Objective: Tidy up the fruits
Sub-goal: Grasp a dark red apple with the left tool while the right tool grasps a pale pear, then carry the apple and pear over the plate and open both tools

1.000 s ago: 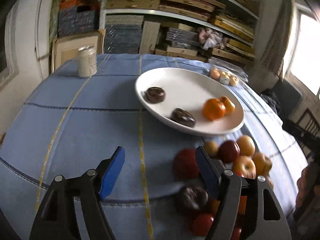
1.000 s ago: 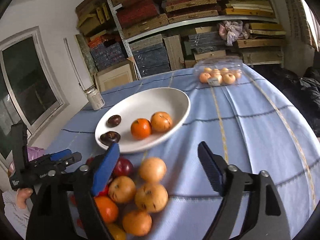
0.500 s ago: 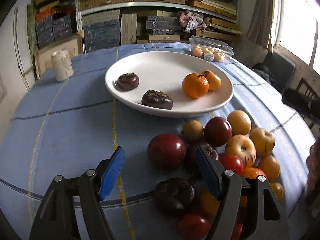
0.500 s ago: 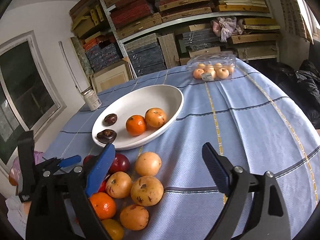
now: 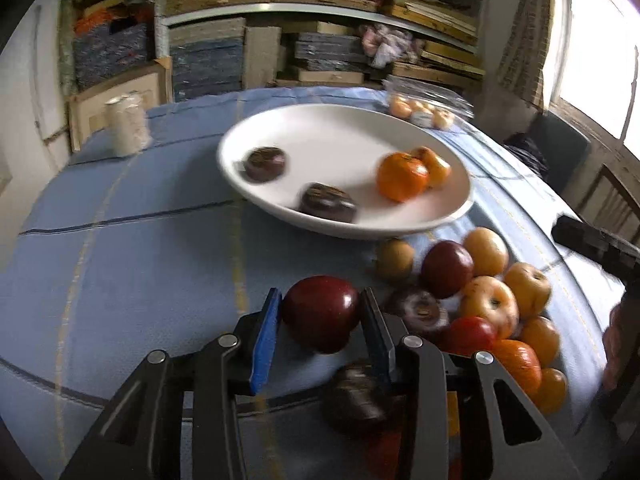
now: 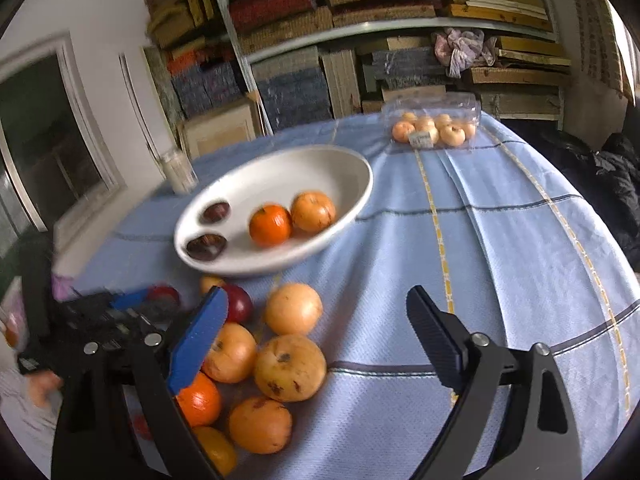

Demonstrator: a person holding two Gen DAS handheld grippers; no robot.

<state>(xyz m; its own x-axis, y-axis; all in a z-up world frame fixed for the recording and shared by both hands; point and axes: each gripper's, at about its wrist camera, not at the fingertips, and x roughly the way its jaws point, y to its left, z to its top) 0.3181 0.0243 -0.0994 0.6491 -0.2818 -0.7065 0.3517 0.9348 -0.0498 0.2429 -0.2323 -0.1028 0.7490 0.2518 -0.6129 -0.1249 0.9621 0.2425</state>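
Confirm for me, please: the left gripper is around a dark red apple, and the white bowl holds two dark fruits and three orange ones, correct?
Not quite: the bowl holds two orange fruits, not three, as the left wrist view shows. The rest stands: the left gripper is closing around the dark red apple, and two dark fruits lie in the bowl.

Dark red apple [image 5: 322, 312] between jaws

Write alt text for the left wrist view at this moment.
The left gripper is closing its jaws around a dark red apple on a blue tablecloth. Beyond it a white bowl holds two dark fruits and two oranges; more loose fruit lies to the right.
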